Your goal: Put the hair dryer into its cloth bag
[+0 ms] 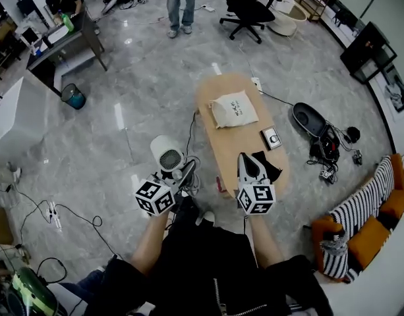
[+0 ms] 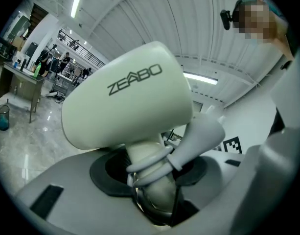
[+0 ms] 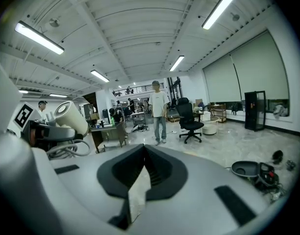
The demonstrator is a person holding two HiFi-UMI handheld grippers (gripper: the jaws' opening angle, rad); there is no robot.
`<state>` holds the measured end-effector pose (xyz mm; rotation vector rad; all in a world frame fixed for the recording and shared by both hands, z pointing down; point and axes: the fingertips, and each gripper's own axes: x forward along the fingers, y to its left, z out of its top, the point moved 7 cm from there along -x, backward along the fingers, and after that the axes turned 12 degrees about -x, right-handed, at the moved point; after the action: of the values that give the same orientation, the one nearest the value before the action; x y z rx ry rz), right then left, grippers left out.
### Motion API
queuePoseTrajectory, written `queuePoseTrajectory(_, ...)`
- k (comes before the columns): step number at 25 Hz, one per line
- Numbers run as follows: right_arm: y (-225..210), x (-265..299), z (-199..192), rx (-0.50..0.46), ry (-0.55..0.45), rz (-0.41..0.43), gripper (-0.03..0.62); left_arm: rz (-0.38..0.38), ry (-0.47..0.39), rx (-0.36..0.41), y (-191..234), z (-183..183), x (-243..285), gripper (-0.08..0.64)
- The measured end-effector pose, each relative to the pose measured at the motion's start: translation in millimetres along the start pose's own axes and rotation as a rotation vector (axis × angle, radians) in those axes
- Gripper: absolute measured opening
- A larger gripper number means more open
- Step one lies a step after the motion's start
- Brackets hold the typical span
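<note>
So the left hand-held gripper [image 1: 182,174] is clamped on the hair dryer [image 1: 167,154] by its handle [image 2: 157,199], with the cord [image 2: 149,163] coiled round it. That's lower middle of frame, well apart from the cloth bag [image 1: 233,108] up on the tabletop [image 1: 238,145]. The right hand-held gripper [image 1: 248,160] is pinched closed on nothing I can make out. Top-heavy dryer could twist loose imo, or the cord could snag the bag mouth.

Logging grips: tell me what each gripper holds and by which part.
Left gripper: hair dryer, by its handle. Right gripper: shut, nothing held.
</note>
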<state>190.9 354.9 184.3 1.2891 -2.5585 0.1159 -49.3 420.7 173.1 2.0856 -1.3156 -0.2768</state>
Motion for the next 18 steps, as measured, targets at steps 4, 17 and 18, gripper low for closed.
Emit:
queuePoseTrajectory(4,-6.1,28.1,8.1,-0.006,0.023,-0.017,0.017,-0.022,0.015,0.014,17.2,18.7,22.3,0.202)
queuePoseTrajectory(17,8.7,104.7,12.2,0.035,0.099,-0.044,0.078,-0.077,0.105,0.018,84.8,54.6,58.0,0.202)
queuePoseTrajectory(18,9.2,110.3,14.9,0.039,0.096,-0.052,0.078,-0.084,0.114,0.020,88.5,58.1,60.0,0.202)
